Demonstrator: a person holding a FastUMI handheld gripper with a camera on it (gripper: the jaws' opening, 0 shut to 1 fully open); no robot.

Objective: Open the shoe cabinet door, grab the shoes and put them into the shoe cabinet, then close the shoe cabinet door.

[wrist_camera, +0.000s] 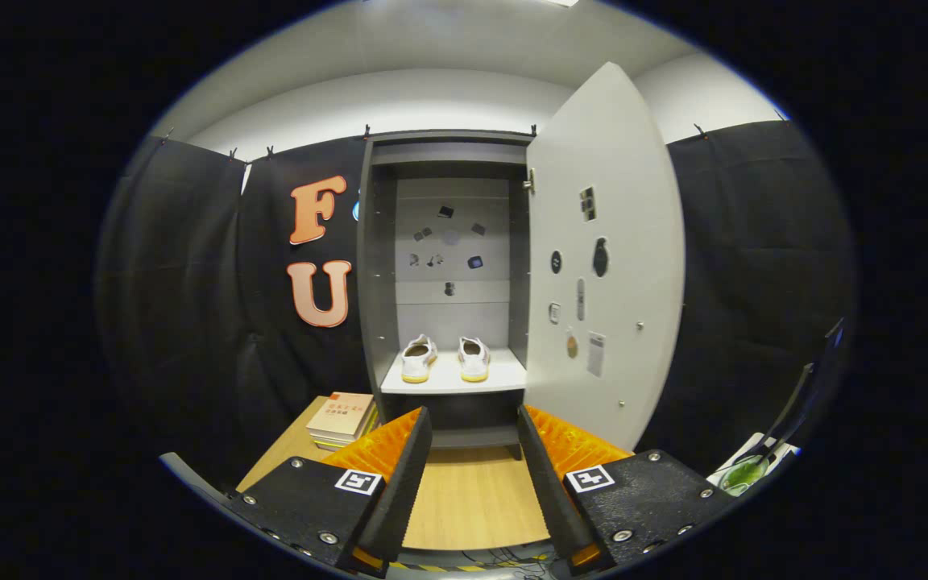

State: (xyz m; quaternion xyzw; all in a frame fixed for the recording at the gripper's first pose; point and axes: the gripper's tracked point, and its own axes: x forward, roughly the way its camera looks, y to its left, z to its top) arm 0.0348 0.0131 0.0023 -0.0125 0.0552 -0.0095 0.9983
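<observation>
The grey shoe cabinet (376, 266) stands ahead with its door (605, 258) swung wide open to the right. Two white shoes with yellowish soles rest heels-out on the pale shelf (496, 379) inside: the left shoe (419, 358) and the right shoe (473, 358), side by side. My gripper (474, 439) is open, well back from the cabinet, above the wooden table (476, 495). Nothing sits between its fingers. The shelf with the shoes lies beyond the fingertips, straight ahead.
A stack of books (342, 419) lies on the table's left part, beside the cabinet's base. Small stickers dot the cabinet's back wall and the door's inner face. A stand with a green-topped thing (746, 473) is off to the right, past the door.
</observation>
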